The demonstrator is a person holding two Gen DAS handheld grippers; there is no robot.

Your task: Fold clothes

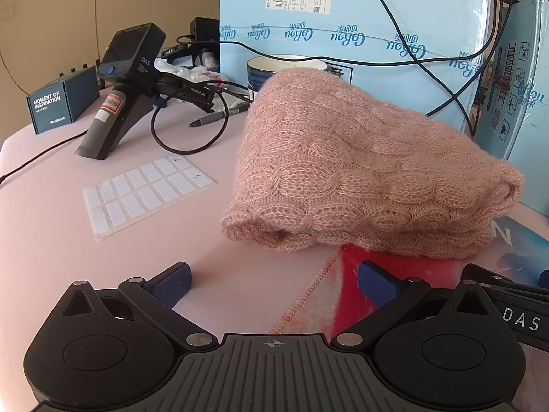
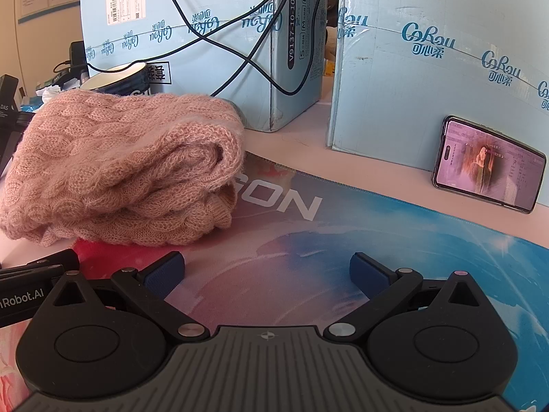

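Observation:
A pink cable-knit sweater [image 1: 360,168] lies folded in a thick bundle on the table, partly on a printed desk mat [image 1: 322,295]. It also shows in the right wrist view [image 2: 116,164] at the left, with its folded layers facing the camera. My left gripper [image 1: 274,283] is open and empty, low over the table just in front of the sweater. My right gripper [image 2: 266,273] is open and empty over the mat [image 2: 343,240], to the right of the sweater. The right gripper's body [image 1: 514,312] shows at the left view's right edge.
Light blue cardboard boxes [image 1: 343,17] stand behind the sweater, with black cables over them. A bowl [image 1: 284,65], a pen [image 1: 219,116], a label sheet [image 1: 147,192], a spare gripper [image 1: 123,89] and a small box [image 1: 58,103] lie at left. A phone [image 2: 487,164] leans on the right box [image 2: 429,51].

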